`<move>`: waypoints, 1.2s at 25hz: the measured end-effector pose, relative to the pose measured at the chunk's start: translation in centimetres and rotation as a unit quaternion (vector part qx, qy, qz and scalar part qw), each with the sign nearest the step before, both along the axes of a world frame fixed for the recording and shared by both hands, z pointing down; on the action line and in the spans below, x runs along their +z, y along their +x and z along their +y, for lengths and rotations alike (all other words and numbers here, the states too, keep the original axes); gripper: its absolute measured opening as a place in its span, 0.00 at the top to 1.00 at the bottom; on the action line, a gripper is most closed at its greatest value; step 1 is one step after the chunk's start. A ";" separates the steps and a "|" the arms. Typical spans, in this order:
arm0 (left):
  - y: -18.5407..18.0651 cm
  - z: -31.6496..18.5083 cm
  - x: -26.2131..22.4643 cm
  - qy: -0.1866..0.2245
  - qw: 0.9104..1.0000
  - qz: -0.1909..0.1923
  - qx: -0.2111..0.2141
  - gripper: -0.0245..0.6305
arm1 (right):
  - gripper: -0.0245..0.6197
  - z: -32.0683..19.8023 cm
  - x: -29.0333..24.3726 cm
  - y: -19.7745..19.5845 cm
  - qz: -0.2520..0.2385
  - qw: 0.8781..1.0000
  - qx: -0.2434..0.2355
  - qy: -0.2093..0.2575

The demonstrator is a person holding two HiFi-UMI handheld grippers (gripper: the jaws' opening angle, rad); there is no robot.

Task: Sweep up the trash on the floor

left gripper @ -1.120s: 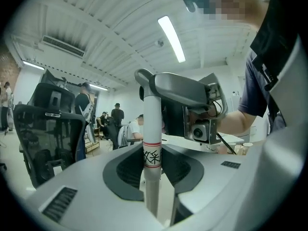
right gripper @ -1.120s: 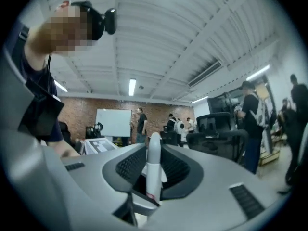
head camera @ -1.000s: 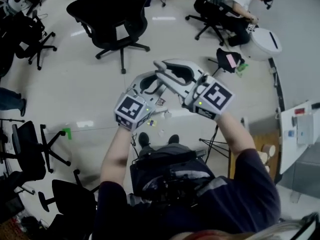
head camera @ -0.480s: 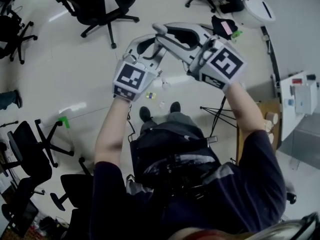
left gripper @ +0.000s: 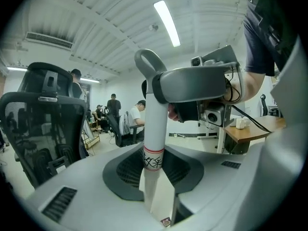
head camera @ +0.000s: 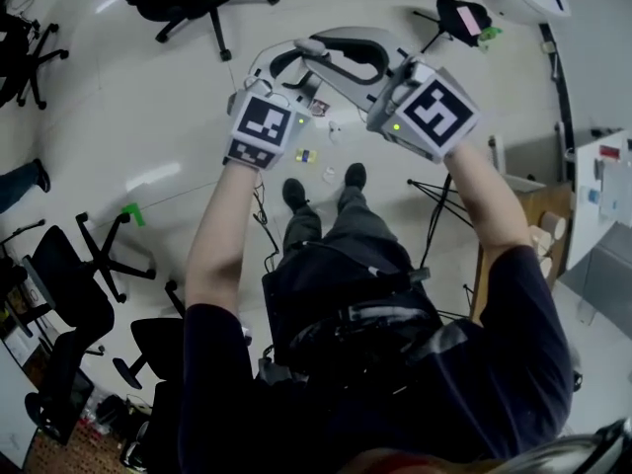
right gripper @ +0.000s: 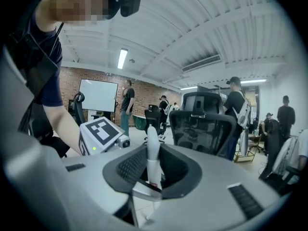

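There, the left hand-held gripper clamped a white labelled handle while the right hand-held gripper, its jaws having just been closing, gripped a slim white pole above trash scraps on the floor.

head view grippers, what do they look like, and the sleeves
The left gripper and right gripper are light grey shells with dark padding, each bearing a white cube with black square markers and a green light. Sleeves are short, dark navy. The right gripper's jaws have just been closing, a white handle between them.
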State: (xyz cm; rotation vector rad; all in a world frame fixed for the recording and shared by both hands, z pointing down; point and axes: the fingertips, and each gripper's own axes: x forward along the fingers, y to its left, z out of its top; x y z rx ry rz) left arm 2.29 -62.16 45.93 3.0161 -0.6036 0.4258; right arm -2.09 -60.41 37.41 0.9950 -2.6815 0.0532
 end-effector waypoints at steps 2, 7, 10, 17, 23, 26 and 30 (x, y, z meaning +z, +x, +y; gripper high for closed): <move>1.0 -0.7 2.0 -0.010 1.000 -0.012 -0.003 0.82 | 0.81 -0.6 2.0 1.0 -0.003 1.000 0.003 -0.016; 4.4 -2.3 6.9 -0.022 0.999 -0.033 -0.019 0.82 | 0.81 -2.1 6.6 4.6 -0.017 0.999 0.034 -0.038; 5.9 -2.9 10.1 -0.032 0.998 -0.044 -0.045 0.82 | 0.81 -2.8 9.8 6.3 -0.012 0.997 0.039 -0.058; 9.1 -2.7 15.4 -0.033 0.996 -0.080 -0.017 0.82 | 0.80 -2.3 14.8 9.4 -0.008 0.996 0.041 -0.085; 10.7 -0.9 17.2 -0.075 0.994 -0.078 -0.003 0.81 | 0.80 -0.5 16.5 10.5 0.000 0.994 0.041 -0.098; 11.2 1.4 17.8 -0.097 0.991 -0.085 0.024 0.80 | 0.79 1.5 17.0 11.1 -0.010 0.991 0.059 -0.117; 11.5 4.7 18.4 -0.123 0.988 -0.086 0.034 0.79 | 0.79 4.8 17.4 11.6 -0.031 0.986 0.089 -0.136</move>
